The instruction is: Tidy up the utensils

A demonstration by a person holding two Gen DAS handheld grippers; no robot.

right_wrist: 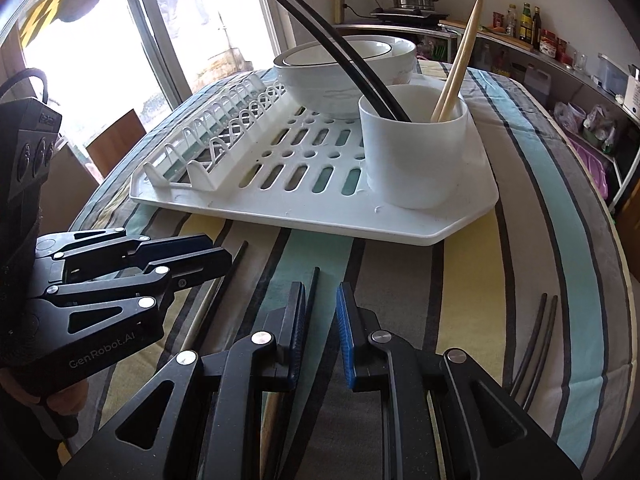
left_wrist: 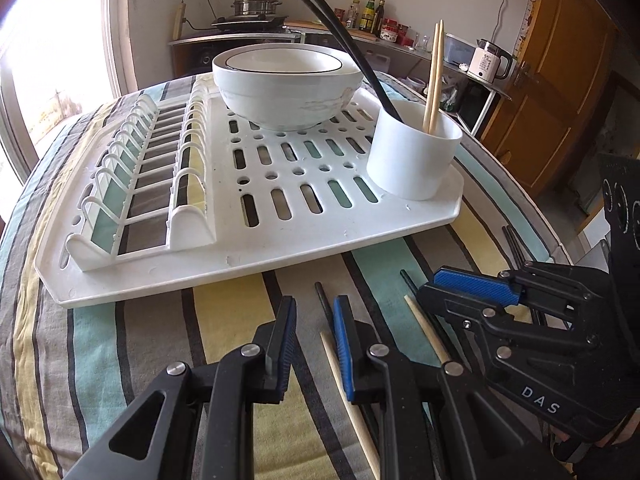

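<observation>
A white cup (left_wrist: 412,160) (right_wrist: 416,152) stands on the near right corner of the white dish rack (left_wrist: 280,236) (right_wrist: 312,216). It holds two black chopsticks (left_wrist: 344,40) (right_wrist: 340,52) and two wooden chopsticks (left_wrist: 434,76) (right_wrist: 460,56). Loose chopsticks lie on the striped cloth in front of the rack: a black one (left_wrist: 322,296) (right_wrist: 314,280), wooden ones (left_wrist: 424,328), and a black pair (right_wrist: 536,340) off to the right. My left gripper (left_wrist: 316,314) (right_wrist: 220,249) hovers low over them, narrowly open with nothing between its pads. My right gripper (right_wrist: 320,300) (left_wrist: 428,285) is beside it, also narrowly open and holding nothing.
Stacked white bowls (left_wrist: 288,92) (right_wrist: 344,72) sit at the back of the rack, with its plate slots (left_wrist: 140,168) on the left. The round table's edge (right_wrist: 616,280) curves close on the right. Shelves with bottles and a kettle (left_wrist: 488,60) stand behind.
</observation>
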